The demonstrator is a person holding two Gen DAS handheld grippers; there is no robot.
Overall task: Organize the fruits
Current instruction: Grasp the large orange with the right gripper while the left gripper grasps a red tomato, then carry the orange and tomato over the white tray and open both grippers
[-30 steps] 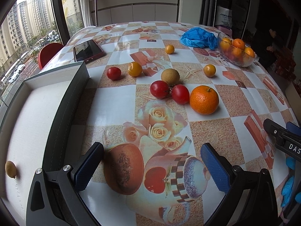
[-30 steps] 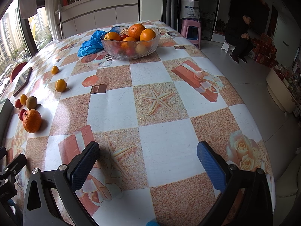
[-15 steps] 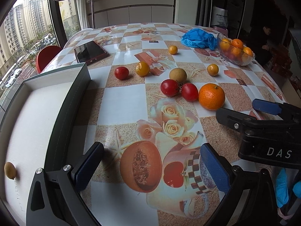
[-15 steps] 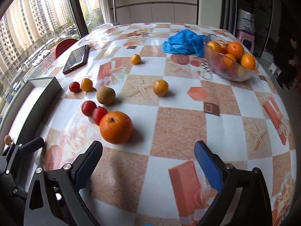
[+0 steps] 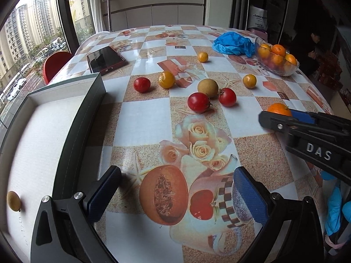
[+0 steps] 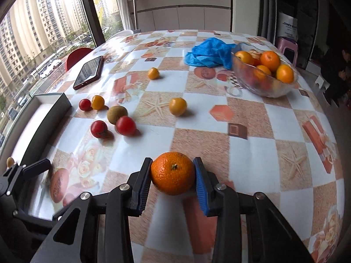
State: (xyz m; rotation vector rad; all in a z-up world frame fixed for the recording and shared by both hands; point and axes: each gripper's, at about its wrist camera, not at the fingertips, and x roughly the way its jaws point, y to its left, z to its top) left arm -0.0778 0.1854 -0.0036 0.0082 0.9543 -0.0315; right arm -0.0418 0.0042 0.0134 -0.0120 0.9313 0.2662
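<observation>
A large orange (image 6: 173,176) sits on the patterned tablecloth between the blue pads of my right gripper (image 6: 172,161). Its jaws are closing, and both pads touch the fruit's sides. In the left wrist view that orange (image 5: 278,109) peeks out behind the right gripper (image 5: 285,120). My left gripper (image 5: 176,172) hovers open over the printed cloth, nothing between its fingers. Loose fruit lies ahead: two red tomatoes (image 5: 198,102) (image 5: 227,97), a kiwi (image 5: 207,85), a third tomato (image 5: 142,84) and a yellow one (image 5: 167,79). A small brownish fruit (image 5: 13,201) lies in the white-lined box (image 5: 87,114) at left.
A glass bowl (image 6: 266,91) of oranges stands at the back right beside a crumpled blue bag (image 6: 208,52). A phone (image 5: 106,60) lies at the back left. Two small yellow fruits (image 5: 249,81) (image 5: 202,56) sit farther back. A person (image 6: 335,65) sits beyond the table's right edge.
My right gripper swung left across the table to the large orange and closed its wide jaws around it. The left gripper stayed put.
</observation>
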